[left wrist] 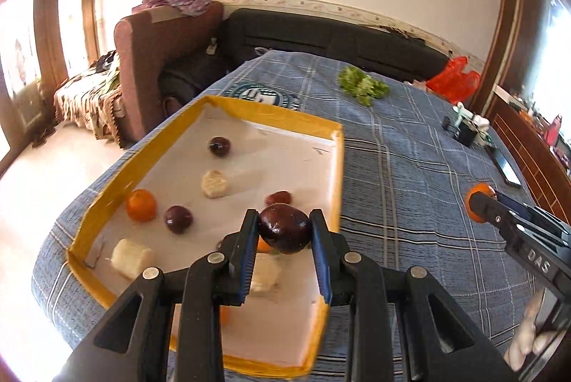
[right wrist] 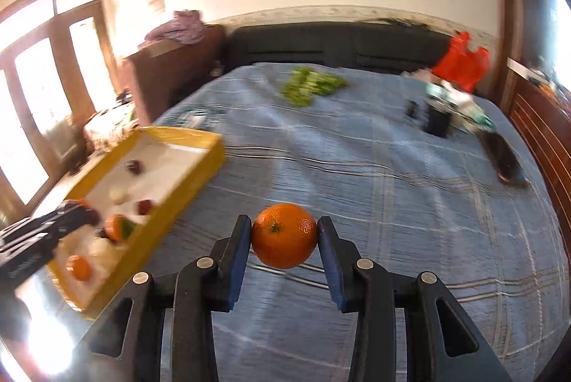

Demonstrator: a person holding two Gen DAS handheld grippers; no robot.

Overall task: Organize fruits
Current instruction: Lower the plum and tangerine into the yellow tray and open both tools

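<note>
My left gripper [left wrist: 284, 232] is shut on a dark purple plum [left wrist: 284, 228] and holds it above the near right part of a yellow-rimmed tray [left wrist: 337, 175]. The tray holds an orange [left wrist: 141, 204], two more plums [left wrist: 177, 219], pale fruit pieces [left wrist: 214, 184] and others partly hidden. My right gripper [right wrist: 284, 241] is shut on an orange [right wrist: 284, 239] above the blue plaid cloth, to the right of the tray [right wrist: 200, 175]. That gripper and its orange [left wrist: 480, 200] also show at the right of the left wrist view.
Green grapes [left wrist: 362, 86] lie on the plaid cloth [left wrist: 410, 168] at the far side. A red bag [left wrist: 453, 79], small dark items [left wrist: 464, 132] and a phone [left wrist: 506, 168] sit at the far right. A brown armchair and a dark sofa stand behind.
</note>
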